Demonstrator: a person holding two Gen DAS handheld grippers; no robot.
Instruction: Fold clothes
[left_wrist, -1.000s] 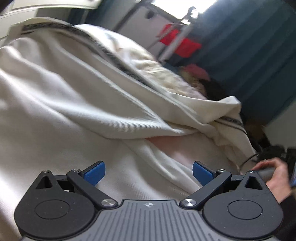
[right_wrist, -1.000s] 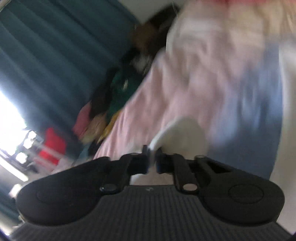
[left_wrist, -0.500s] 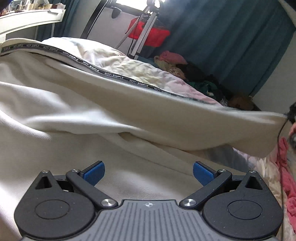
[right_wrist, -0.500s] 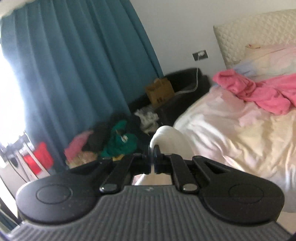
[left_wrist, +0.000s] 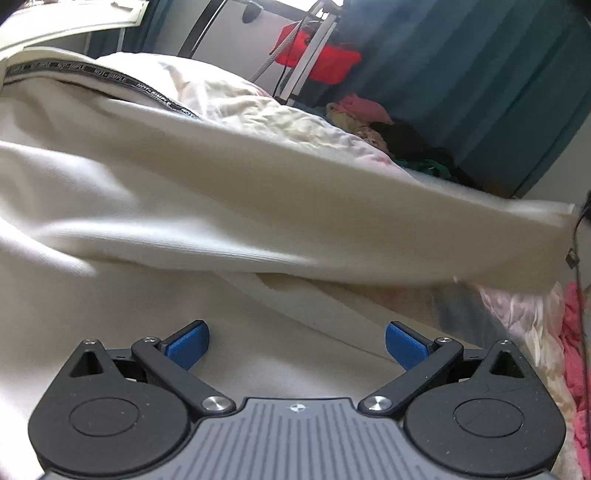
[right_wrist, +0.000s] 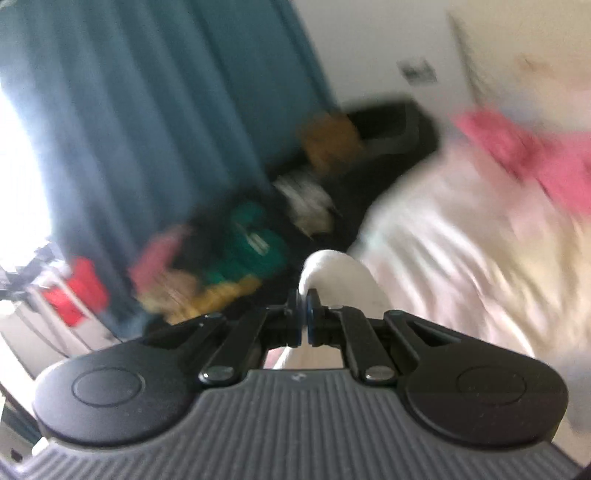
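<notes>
A cream garment (left_wrist: 155, 206) with a black lettered band (left_wrist: 110, 79) lies across the bed and fills the left wrist view. One long part of it, the sleeve (left_wrist: 406, 229), is stretched taut toward the right edge, lifted off the bed. My left gripper (left_wrist: 297, 343) hovers open just above the cloth, blue pads wide apart, nothing between them. In the blurred right wrist view my right gripper (right_wrist: 304, 317) is shut on a fold of the cream cloth (right_wrist: 332, 275), which bulges past its tips.
The bed's pale sheet (right_wrist: 461, 258) carries a pink garment (right_wrist: 535, 158) at the right. Beyond the bed, a pile of clothes (left_wrist: 388, 129) lies on the floor before teal curtains (left_wrist: 480, 74). A red bag (left_wrist: 317, 62) hangs on a stand.
The right gripper rose and pulled the cream cloth up and rightward, drawing the slack folds into one taut stretched band. The left gripper stayed open above the garment.
</notes>
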